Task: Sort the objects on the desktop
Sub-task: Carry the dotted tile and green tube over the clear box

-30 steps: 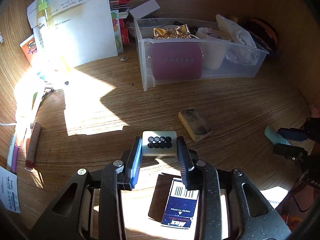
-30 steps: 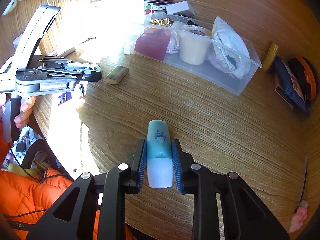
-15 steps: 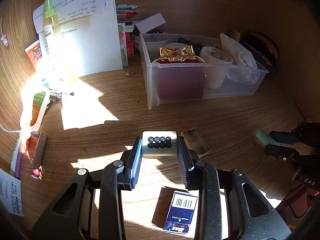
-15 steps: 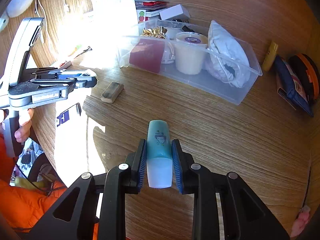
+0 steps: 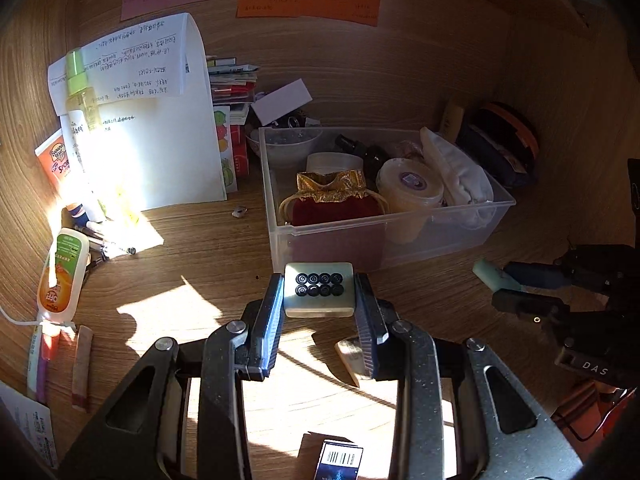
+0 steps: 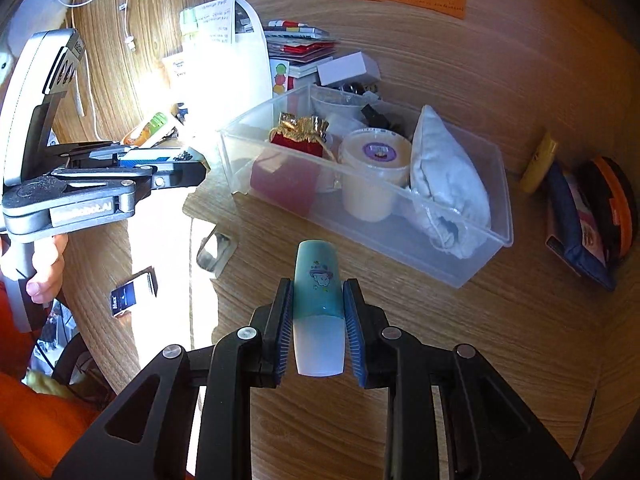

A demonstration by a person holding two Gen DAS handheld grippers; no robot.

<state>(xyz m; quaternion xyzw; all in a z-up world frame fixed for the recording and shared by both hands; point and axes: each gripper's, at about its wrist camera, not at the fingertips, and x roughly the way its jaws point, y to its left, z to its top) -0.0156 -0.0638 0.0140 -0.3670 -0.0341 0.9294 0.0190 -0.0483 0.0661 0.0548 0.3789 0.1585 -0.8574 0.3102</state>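
1. The left gripper point(image 5: 319, 304) holds a pale tile with eight black rings point(image 5: 319, 289) between its fingers, above the wooden counter point(image 5: 192, 264), just in front of the clear plastic box point(image 5: 400, 240)
2. The right gripper point(image 6: 318, 312) has its fingers closed on a teal tube with a white cap point(image 6: 319, 300); the tube points toward the same box point(image 6: 472, 240)
3. In the box stand a red pouch with gold top point(image 5: 334, 200), a cream tub with purple label point(image 5: 410, 190) and a white cloth bag point(image 5: 456, 176)
4. On the counter, under the left gripper, lies a dark blue small box with barcode point(image 5: 338, 460), and a brownish eraser point(image 5: 350, 358) is partly hidden behind the right finger
5. At the left side lie an orange-green tube point(image 5: 62, 276) and a spray bottle with green cap point(image 5: 80, 108) before white papers point(image 5: 160, 140)
6. In the right wrist view a hand point(image 6: 46, 272) grips the handle of the left gripper
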